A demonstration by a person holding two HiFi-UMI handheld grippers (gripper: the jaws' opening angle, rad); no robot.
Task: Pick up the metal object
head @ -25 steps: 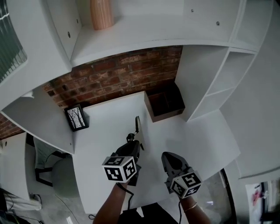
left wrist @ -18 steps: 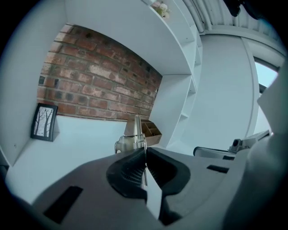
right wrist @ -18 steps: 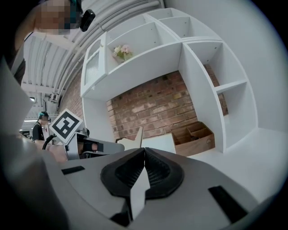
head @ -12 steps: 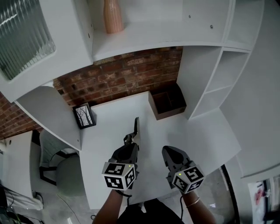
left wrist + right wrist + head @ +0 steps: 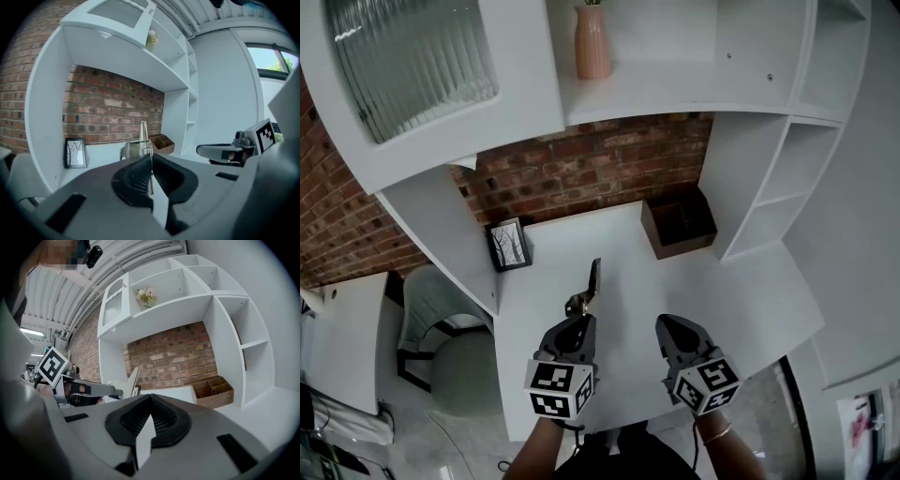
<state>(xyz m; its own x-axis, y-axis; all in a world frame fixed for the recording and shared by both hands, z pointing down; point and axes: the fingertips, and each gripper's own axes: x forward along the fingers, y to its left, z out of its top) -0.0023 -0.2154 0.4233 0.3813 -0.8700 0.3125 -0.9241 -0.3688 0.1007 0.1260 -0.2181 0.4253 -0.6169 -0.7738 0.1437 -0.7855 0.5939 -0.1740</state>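
Your left gripper (image 5: 578,322) was clamped on the metal object (image 5: 592,286), which stood up from its jaws, left of the wooden box (image 5: 679,228). Over the last second you had drawn it back from the box, so the pick-up looked done. Your right gripper (image 5: 668,325) was closed on nothing. The box's compartments looked empty, and the vase (image 5: 592,42) on the shelf above held flowers.
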